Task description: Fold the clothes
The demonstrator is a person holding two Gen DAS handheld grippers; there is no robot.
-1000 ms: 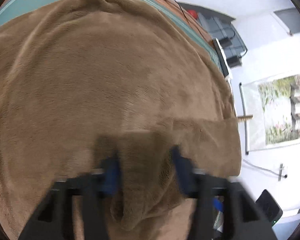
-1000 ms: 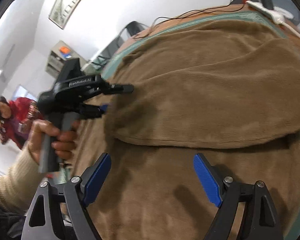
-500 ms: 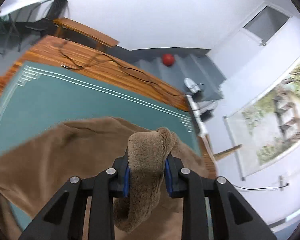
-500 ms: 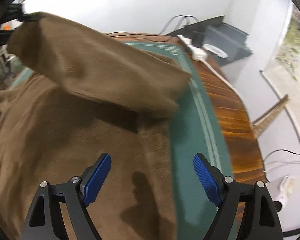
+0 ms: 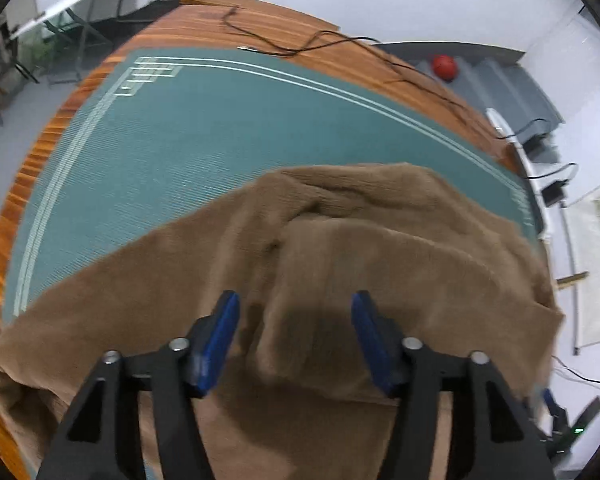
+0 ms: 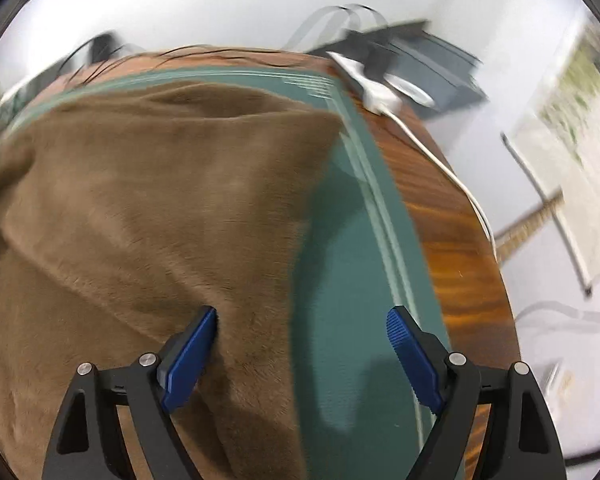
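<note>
Left gripper (image 5: 296,332): I see the jaws spread, gripping nothing, over a folded flap.
Garment (image 5: 340,248): brown fleece, lying on the green mat (image 5: 220,140), one layer doubled over.
Handling: I judge it soft, limp, fairly light, not slippery; it will sag, so I'd pinch a corner or hem.
Right gripper (image 6: 300,332): jaws wide apart, empty, straddling the garment's right edge.

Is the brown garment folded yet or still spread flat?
Partly folded. In the left wrist view, one flap of the brown garment lies doubled over the layer beneath, its edge visible near the open jaws. Neither gripper holds it.
</note>
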